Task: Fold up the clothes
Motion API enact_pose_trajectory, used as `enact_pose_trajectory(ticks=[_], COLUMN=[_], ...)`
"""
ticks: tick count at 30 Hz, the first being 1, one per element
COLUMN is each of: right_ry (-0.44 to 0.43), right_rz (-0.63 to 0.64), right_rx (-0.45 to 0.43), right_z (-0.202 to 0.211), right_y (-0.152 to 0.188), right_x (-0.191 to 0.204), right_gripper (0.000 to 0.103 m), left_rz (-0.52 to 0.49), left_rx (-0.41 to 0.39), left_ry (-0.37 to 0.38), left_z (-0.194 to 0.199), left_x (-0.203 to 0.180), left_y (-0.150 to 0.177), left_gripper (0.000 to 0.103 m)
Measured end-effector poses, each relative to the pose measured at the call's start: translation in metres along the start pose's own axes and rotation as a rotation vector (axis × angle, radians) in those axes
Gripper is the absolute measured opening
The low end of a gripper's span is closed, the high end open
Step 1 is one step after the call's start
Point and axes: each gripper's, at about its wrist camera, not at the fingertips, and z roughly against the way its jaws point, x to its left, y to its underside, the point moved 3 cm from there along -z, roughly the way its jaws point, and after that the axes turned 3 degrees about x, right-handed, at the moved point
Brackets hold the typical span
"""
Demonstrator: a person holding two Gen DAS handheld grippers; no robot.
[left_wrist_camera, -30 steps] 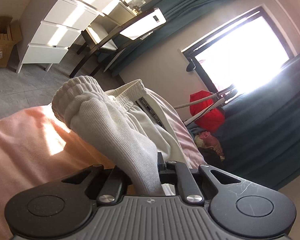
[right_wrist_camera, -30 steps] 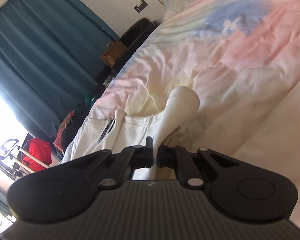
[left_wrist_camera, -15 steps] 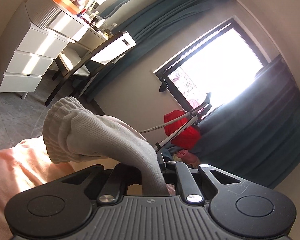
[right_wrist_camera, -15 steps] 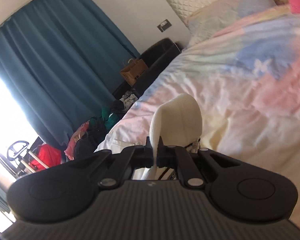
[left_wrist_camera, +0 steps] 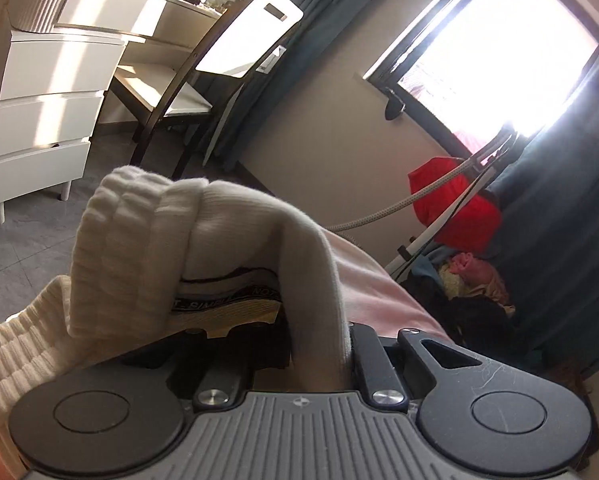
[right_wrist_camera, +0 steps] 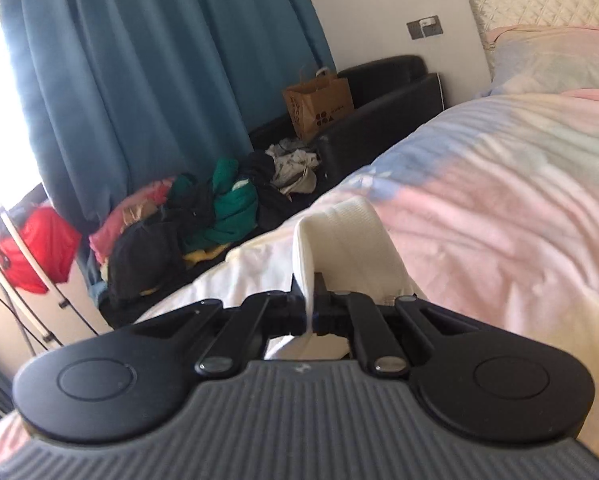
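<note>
You had both grippers clamped on the cream sweatpants (left_wrist_camera: 235, 248): your left gripper (left_wrist_camera: 319, 360) (jaws just starting to ease apart) gripped a ribbed cuff, your right gripper (right_wrist_camera: 311, 312) pinched a fold above the bedspread (right_wrist_camera: 499, 208).

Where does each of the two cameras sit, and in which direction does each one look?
Left wrist: sits on the left gripper, looking along its fingers toward the window, chair and white drawers; its jaws are opening, with the cream garment between them.
Right wrist: sits on the right gripper, looking across the bed toward the teal curtain and clothes pile; fingers pinch the garment.
Shared: the garment, red item, bed.
</note>
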Motion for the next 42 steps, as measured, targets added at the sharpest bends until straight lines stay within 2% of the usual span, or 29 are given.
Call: enact_pose_trajectory(ticks=[2,4,6,7,8,9,11,13,14,15,17,20,25,28,30,31,32,34,35,37,38,39,40,41,42], right_ry=[0.015,0.008,-0.057,-0.093,-0.123,-0.149,-0.197,-0.21,-0.209,-0.213,-0.224,-0.238,-0.247,-0.3,-0.297,-0.291,-0.285,-0.274,-0.255,-0.2,-0.165,-0.131,-0.107,-0.099,-0.096], right_rz=[0.036,0.04,0.023,0.013,-0.007,-0.031,-0.06,-0.085,-0.104,-0.134,-0.207,-0.321,-0.468,-0.53,-0.509,-0.493,-0.478,-0.446,-0.433,-0.397,-0.37,-0.344,-0.329,-0.336,-0.35], right_rx=[0.055,0.095,0.14,0.165,0.175,0.176,0.137,0.11,0.098,0.082,0.052,0.045,0.14,0.236,0.262,0.271,0.281,0.299,0.287,0.223,0.196,0.174,0.148,0.129,0.114], right_z=[-0.029,-0.042,-0.045,-0.047,-0.043,-0.036,-0.012,0.014,0.029,0.045,0.076,0.115,0.145,0.14,0.129,0.123,0.116,0.104,0.097,0.083,0.078,0.072,0.069,0.07,0.071], right_y=[0.011,0.017,0.017,0.017,0.017,0.016,0.016,0.015,0.014,0.012,0.009,0.015,0.048,0.071,0.078,0.082,0.085,0.091,0.093,0.093,0.093,0.093,0.092,0.09,0.087], right_x=[0.006,0.006,0.001,-0.003,-0.007,-0.013,-0.027,-0.043,-0.052,-0.063,-0.085,-0.112,-0.146,-0.151,-0.145,-0.14,-0.136,-0.127,-0.125,-0.122,-0.119,-0.116,-0.113,-0.111,-0.11], right_gripper=[0.006,0.008,0.019,0.036,0.058,0.072,0.079,0.08,0.08,0.08,0.081,0.083,0.083,0.083,0.082,0.082,0.082,0.082,0.082,0.077,0.069,0.055,0.044,0.021,0.012], left_rz=[-0.027,-0.046,-0.049,-0.049,-0.052,-0.059,-0.074,-0.091,-0.096,-0.102,-0.105,-0.024,0.241,0.359,0.41,0.408,0.377,0.323,0.311,0.289,0.283,0.283,0.294,0.296,0.286], left_rx=[0.025,0.044,0.046,0.046,0.043,0.037,0.023,0.017,0.015,0.01,0.003,0.019,0.167,0.214,0.214,0.205,0.189,0.153,0.129,0.083,0.062,0.043,0.031,0.025,0.023], left_ry=[-0.029,-0.041,-0.021,-0.009,0.004,0.013,0.028,0.021,0.016,0.015,0.001,0.005,0.07,0.082,0.089,0.072,0.033,-0.04,-0.067,-0.119,-0.144,-0.158,-0.156,-0.15,-0.143], left_z=[-0.016,-0.025,-0.023,-0.021,-0.016,-0.01,0.004,0.021,0.032,0.047,0.075,0.115,0.138,0.124,0.108,0.101,0.095,0.084,0.08,0.074,0.072,0.071,0.071,0.072,0.073], left_x=[0.0,0.001,0.005,0.006,0.007,0.007,0.005,0.001,-0.001,-0.002,-0.002,0.011,0.057,0.079,0.089,0.091,0.089,0.085,0.082,0.078,0.076,0.075,0.075,0.074,0.071], left_y=[0.004,0.007,0.009,0.01,0.014,0.018,0.028,0.037,0.042,0.048,0.059,0.08,0.103,0.106,0.101,0.097,0.092,0.081,0.076,0.065,0.06,0.055,0.049,0.044,0.038], left_gripper=[0.016,0.019,0.025,0.029,0.041,0.049,0.055,0.068,0.08,0.083,0.084,0.095,0.095,0.092,0.089,0.087,0.077,0.074,0.073,0.06,0.044,0.03,0.027,0.023,0.02])
